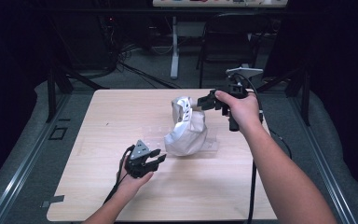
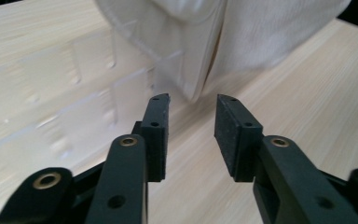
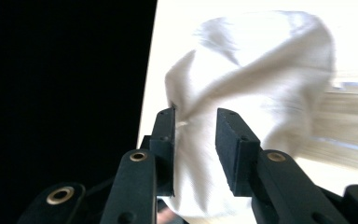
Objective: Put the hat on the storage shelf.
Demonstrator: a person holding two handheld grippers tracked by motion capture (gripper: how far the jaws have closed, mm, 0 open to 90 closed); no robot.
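White cloth between both, left hand-held gripper parted beside it, right hand-held gripper parted around its top

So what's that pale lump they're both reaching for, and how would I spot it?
Look at the light wooden table. Near its middle sits a crumpled white cloth, bunched into a standing heap between the left gripper and right gripper. It is the one soft, pale thing there.

a pale wooden table bears a white cloth.
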